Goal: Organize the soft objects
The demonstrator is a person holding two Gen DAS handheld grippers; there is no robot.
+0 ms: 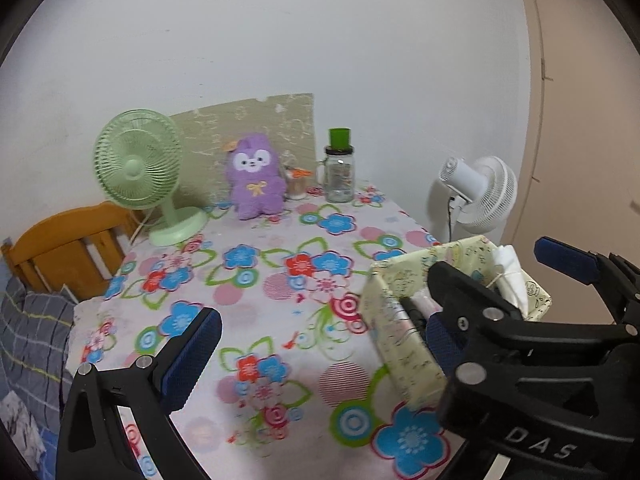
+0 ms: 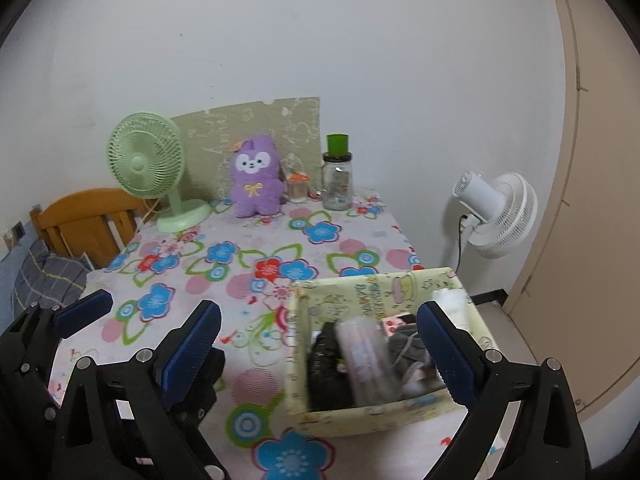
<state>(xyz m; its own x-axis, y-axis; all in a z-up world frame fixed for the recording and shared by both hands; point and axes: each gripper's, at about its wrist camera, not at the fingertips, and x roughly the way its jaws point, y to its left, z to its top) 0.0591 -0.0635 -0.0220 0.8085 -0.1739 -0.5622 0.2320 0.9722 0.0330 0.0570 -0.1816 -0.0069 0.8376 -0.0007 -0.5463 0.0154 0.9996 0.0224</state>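
Open floral tablecloth lies mid-table; fabric box blocks the right, green fan (far-left) the back.

Against the back wall on a flowered tablecloth: a green desk fan at left, a clear glass jar with a green cap at right, a small orange-lidded container beside it. Behind, a pale patterned board. Off the table's right edge, a white fan; at left, a wooden headboard.

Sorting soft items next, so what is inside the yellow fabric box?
The yellow fabric box holds a black bundle, grey cloth and a clear packet; anything beneath is covered.
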